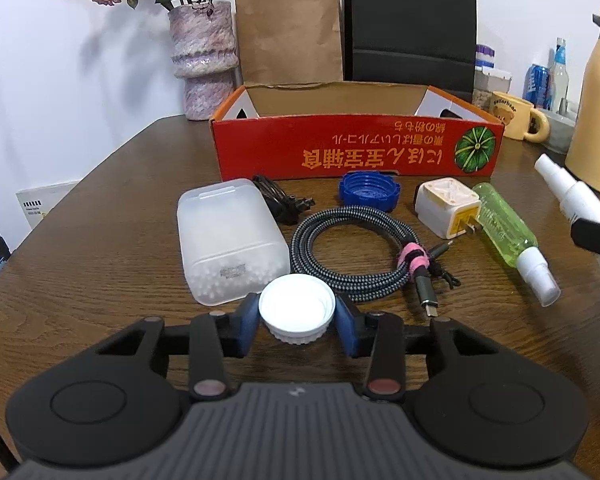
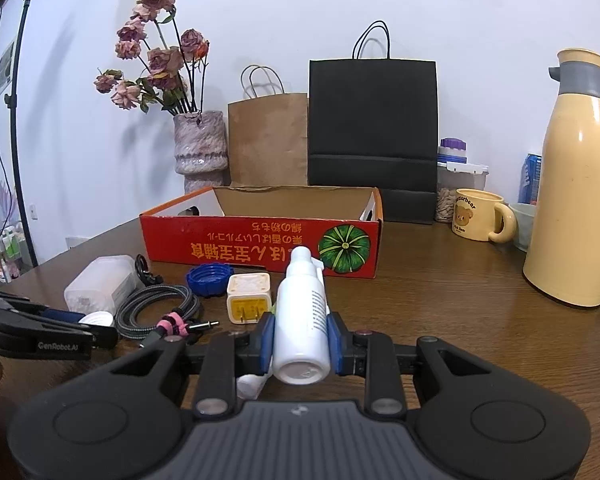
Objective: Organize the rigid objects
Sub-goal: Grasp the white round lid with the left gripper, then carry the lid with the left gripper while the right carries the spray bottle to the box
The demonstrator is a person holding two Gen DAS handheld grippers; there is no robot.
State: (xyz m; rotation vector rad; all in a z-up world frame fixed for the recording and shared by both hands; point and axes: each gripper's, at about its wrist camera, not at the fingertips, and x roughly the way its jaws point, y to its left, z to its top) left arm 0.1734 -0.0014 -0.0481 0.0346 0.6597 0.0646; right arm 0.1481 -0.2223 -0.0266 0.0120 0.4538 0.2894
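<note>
The left gripper (image 1: 297,317) has its blue pads pressed on either side of a white screw cap (image 1: 297,307) that sits open side up on the wooden table (image 1: 100,248), at the near edge of the clutter. The cap looks light, stiff and ribbed round its skirt, so a squeeze across the ribs should hold without slipping. The right gripper (image 2: 301,346) clamps a white spray bottle (image 2: 301,312) round its body, base toward the camera; it is smooth plastic and probably light, best held mid-body as it is.

Just beyond the cap lie a frosted plastic case (image 1: 230,240) and a coiled braided cable (image 1: 356,252), soft and likely to snag. Farther off are a blue cap (image 1: 369,191), a white plug adapter (image 1: 447,206) and a green spray bottle (image 1: 508,236). The red cardboard box (image 1: 356,148) stands open behind them, so everything lies between the grippers and it
</note>
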